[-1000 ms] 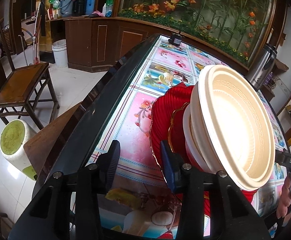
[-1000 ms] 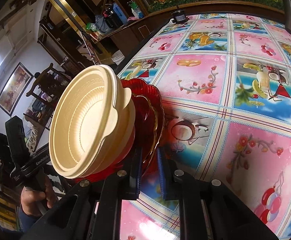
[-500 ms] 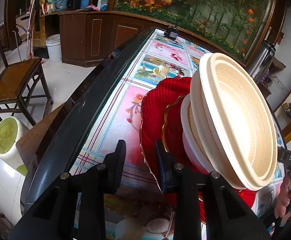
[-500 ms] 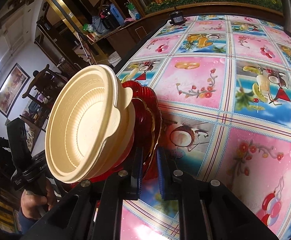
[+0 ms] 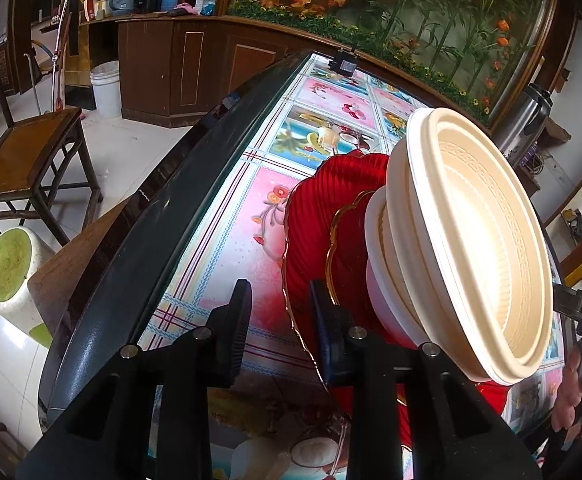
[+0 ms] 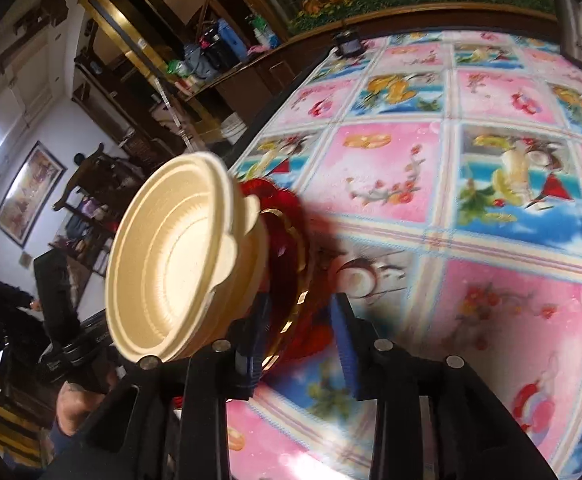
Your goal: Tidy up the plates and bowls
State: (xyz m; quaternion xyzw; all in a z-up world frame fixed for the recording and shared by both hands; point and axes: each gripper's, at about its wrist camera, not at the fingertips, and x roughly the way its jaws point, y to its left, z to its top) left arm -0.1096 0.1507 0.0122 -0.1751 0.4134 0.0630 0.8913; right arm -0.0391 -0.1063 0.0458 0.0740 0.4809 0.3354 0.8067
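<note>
Now stack (image 6: 195, 264) between right tongs (image 6: 297, 340).

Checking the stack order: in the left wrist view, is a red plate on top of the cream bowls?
No. The cream bowls sit on top, nested, with the red plates beneath them.

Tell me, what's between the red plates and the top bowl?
A whiter bowl, nested under the top bowl, against the red plates; left wrist view.

Both black grippers, left gripper (image 5: 277, 320) and right gripper (image 6: 299, 336), carry ribbed fingers and silver screws.
</note>
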